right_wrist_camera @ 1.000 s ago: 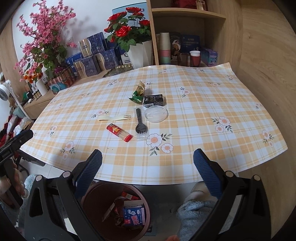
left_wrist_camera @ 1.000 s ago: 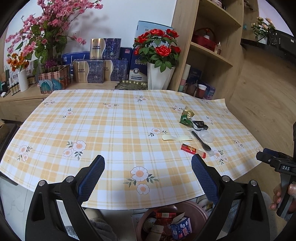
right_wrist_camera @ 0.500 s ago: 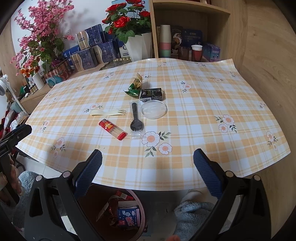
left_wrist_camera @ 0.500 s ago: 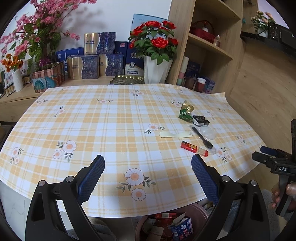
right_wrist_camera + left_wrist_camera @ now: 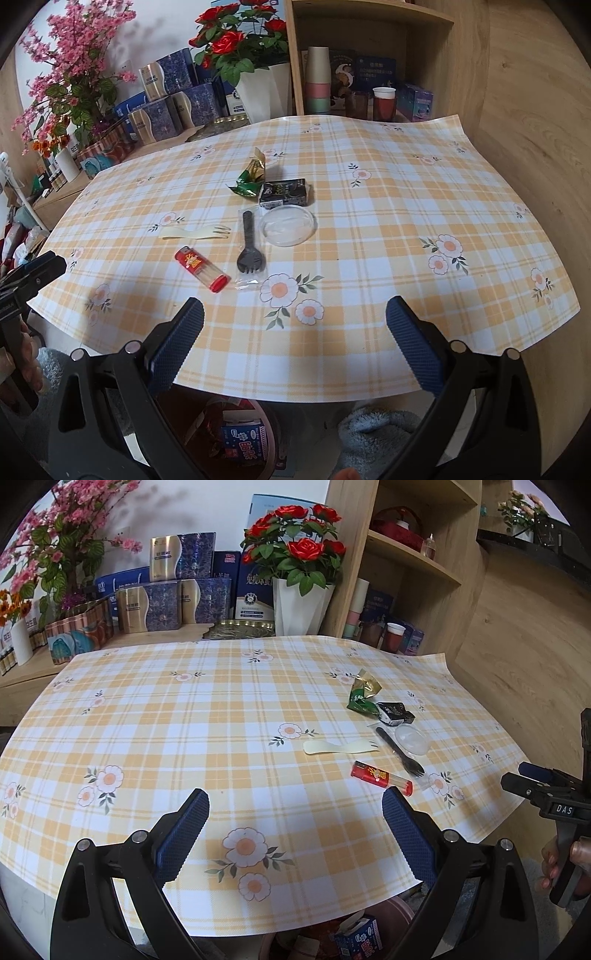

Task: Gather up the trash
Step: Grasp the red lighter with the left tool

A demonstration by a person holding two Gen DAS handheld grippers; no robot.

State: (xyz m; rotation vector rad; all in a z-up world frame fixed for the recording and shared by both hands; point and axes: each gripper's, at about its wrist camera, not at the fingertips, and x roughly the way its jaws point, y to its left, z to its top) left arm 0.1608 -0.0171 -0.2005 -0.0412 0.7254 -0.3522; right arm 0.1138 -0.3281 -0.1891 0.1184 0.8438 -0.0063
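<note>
Red lighter (image 5: pixel 200 268) lies on the plaid cloth (image 5: pixel 369 221) w/ other litter, long axis diagonal, just ahead-left of right gripper (image 5: pixel 294 341), far-right of left gripper (image 5: pixel 295 830), so right is nearer; both grippers' jaws spread apart, empty.

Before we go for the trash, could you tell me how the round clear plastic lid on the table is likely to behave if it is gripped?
The clear lid looks thin and flat, so it probably flexes and is light. Lying flush on the tablecloth, its edge may be hard to catch, and it may slide.
</note>
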